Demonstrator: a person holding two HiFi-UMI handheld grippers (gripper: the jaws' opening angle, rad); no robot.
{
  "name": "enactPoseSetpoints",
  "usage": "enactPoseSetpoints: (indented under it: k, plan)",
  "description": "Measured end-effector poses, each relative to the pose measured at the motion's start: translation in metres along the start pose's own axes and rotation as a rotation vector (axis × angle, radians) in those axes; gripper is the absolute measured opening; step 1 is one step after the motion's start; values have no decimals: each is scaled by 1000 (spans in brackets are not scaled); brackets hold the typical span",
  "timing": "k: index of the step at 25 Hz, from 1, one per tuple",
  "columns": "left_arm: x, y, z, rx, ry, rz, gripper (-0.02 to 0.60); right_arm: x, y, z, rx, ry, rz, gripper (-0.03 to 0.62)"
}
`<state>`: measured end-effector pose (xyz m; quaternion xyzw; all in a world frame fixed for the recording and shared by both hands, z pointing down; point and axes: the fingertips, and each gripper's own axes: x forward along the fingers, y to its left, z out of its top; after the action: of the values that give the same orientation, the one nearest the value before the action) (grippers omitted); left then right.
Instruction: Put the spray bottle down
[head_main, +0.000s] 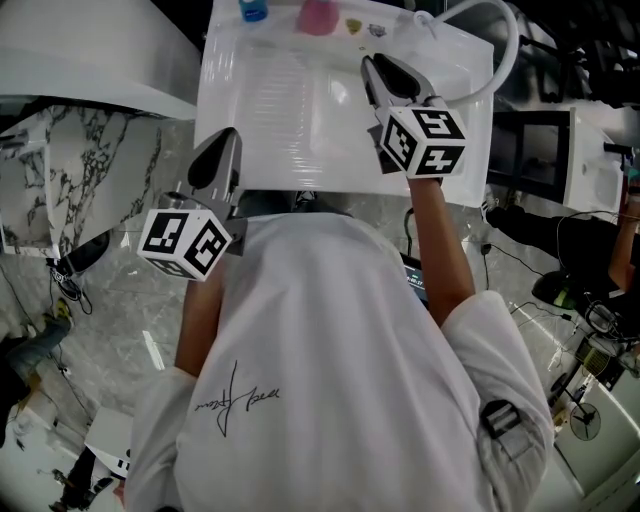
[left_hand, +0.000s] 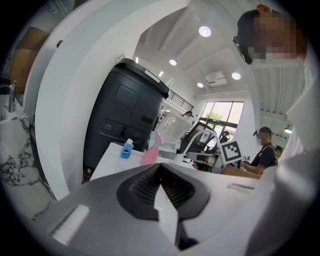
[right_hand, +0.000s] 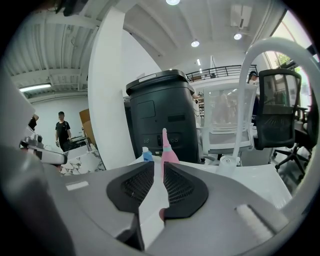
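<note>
Pink spray bottle (head_main: 318, 15) standing upright at the far edge of the white worktop (head_main: 300, 120), about midway along that edge. A small blue bottle (head_main: 253, 10) stands just beside it on the side of the far left corner, and neither bottle is touched. Your right tongs (head_main: 378, 68) reach over the right half of the worktop and point toward the far edge, near the spray bottle but apart from it. In the right gripper view their jaws stand a narrow slit apart and grip nothing, and the spray bottle shows beyond them through the slit. Your left tongs (head_main: 226, 140) hover at the near edge, by the near left corner, well apart from both bottles. In the left gripper view their jaw tips meet with nothing between them. A white curved tube (head_main: 505, 60) arches over the far right corner. A tall black bin (right_hand: 160, 115) stands beyond the far edge, behind the two bottles.
</note>
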<state>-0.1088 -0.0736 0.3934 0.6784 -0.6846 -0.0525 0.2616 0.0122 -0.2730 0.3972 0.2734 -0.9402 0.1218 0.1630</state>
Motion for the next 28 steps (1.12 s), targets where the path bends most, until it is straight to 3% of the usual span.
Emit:
enactPoseSetpoints:
  k: [6, 11, 28]
  plan:
    - [-3, -7, -1, 11, -9, -1, 6, -14, -1, -8, 6, 16, 4, 49]
    - [-7, -13, -4, 127, 19, 19, 6, -28, 4, -12, 9, 19, 14, 38]
    - [-27, -16, -23, 87, 24, 26, 6, -78, 22, -21, 23, 23, 50, 8]
